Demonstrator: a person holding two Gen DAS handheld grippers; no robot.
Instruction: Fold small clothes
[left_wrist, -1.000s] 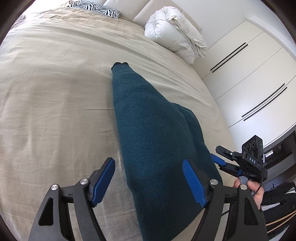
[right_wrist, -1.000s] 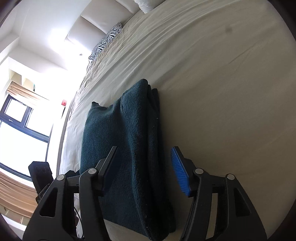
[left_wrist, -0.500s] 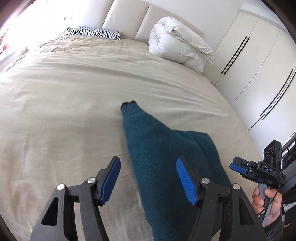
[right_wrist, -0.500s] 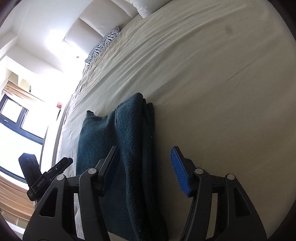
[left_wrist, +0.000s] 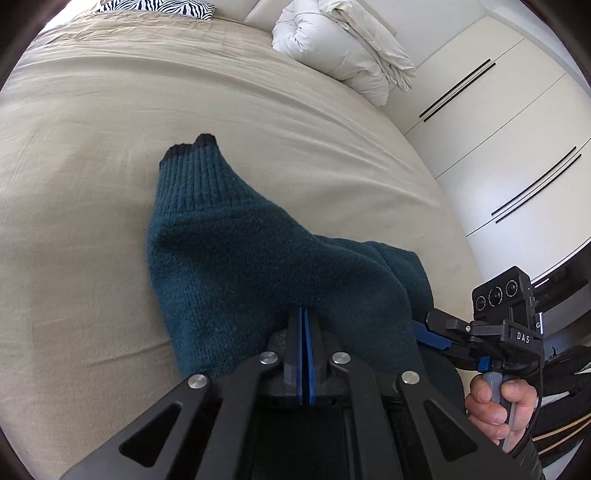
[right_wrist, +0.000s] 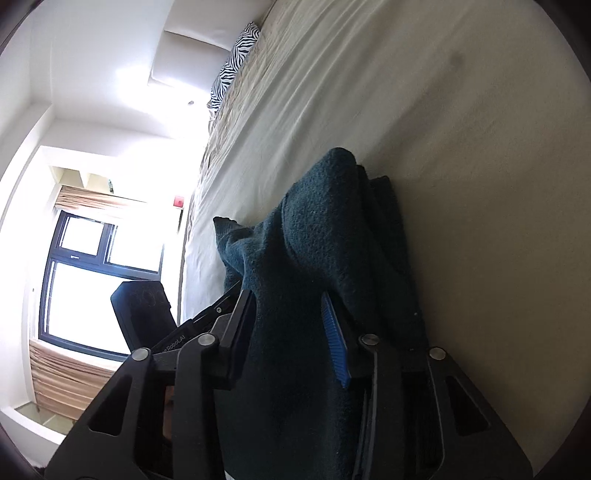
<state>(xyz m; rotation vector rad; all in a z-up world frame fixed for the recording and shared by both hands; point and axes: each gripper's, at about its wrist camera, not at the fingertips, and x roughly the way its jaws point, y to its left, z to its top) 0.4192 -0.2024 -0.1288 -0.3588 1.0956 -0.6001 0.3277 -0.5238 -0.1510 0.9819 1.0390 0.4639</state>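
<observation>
Your left gripper (left_wrist: 303, 332) has just been closing and now stands pressed together on the near edge of the dark teal knitted garment (left_wrist: 258, 266); the blue pads meet with the knit bunched over their tips, so only a thin fold can be caught there. From that grip the garment runs straight away from you across the beige bed sheet (left_wrist: 110, 129), its long axis ending at the ribbed cuff (left_wrist: 192, 166) far ahead.

Your right gripper (right_wrist: 291, 321) has also just been closing, and its jaws pinch a thick stack of the same teal knit at the other near corner, just beside the left one. Both hands hold the near end. The cuff end lies well apart from both, so I judge the coming fold carries the near edge forward along that axis towards the cuff.
</observation>
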